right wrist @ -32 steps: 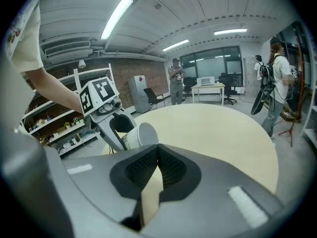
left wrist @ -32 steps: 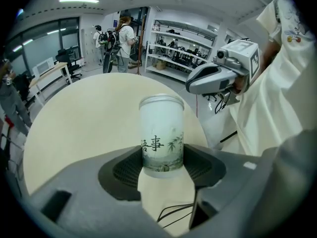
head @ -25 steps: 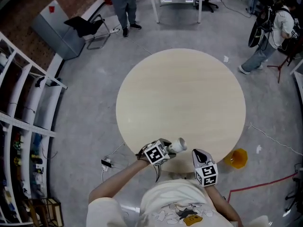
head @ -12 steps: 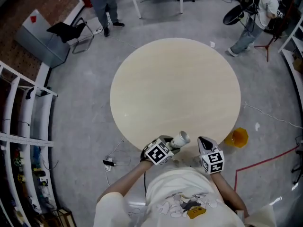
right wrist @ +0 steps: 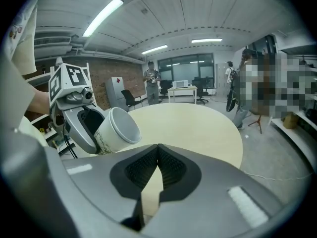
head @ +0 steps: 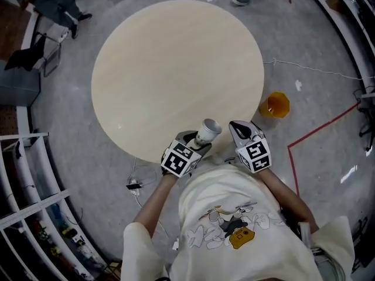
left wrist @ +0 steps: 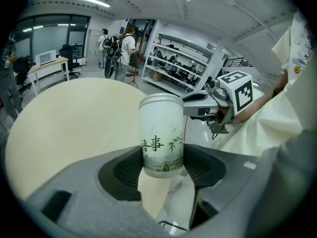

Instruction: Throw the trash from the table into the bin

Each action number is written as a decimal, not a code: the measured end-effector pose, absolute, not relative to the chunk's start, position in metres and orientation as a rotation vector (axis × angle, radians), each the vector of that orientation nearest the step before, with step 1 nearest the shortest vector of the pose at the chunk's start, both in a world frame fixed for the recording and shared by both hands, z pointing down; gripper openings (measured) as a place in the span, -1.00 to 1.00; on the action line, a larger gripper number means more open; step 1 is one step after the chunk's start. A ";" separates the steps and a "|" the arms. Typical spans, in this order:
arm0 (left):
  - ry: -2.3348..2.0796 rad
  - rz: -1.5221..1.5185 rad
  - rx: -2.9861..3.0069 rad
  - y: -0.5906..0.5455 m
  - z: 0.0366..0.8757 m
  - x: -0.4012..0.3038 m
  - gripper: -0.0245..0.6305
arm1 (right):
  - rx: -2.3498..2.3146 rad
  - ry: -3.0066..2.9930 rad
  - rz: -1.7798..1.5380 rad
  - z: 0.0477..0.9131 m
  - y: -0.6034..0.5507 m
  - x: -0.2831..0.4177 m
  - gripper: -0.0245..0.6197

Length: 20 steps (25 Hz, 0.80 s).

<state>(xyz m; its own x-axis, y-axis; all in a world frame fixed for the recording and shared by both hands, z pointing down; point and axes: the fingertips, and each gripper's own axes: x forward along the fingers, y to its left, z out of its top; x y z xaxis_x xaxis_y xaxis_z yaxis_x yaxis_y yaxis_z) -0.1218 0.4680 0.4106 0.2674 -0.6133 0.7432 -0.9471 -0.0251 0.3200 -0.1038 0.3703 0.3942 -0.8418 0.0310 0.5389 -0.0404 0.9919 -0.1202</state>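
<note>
Head view: round pale table (head: 176, 57), grey floor (head: 304, 45), yellow bin (head: 274, 105) nearby.

The right tongs (right wrist: 157, 155) fill the foreground, jaws pressed together with nothing between them. Beyond them lies a round, pale table (right wrist: 198, 125). At left, the left tongs (right wrist: 99, 133) grip a white paper cup (right wrist: 118, 129), tilted, its top turned toward the camera.

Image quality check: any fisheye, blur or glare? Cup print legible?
Head view: fairly sharp, evenly lit, no glare on the round pale wooden table. Left gripper view: strong fisheye, dark corners, but the white printed paper cup is in focus, its ink print legible. Right gripper view: same fisheye, bright ceiling light strip overhead, mosaic patch at right.
</note>
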 end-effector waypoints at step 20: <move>-1.266 0.596 1.777 0.265 0.392 -0.030 -0.12 | 0.197 -2.542 0.465 0.403 0.187 -0.013 -0.90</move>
<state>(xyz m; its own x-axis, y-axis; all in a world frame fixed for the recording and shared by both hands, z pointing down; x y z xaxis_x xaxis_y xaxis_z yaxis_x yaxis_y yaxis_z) -0.0296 0.2647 0.3920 0.3733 -0.5170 0.7703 -0.9231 -0.1243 0.3639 -0.0127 0.1872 0.4035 -0.8419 -0.0443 0.5378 -0.2318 0.9297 -0.2863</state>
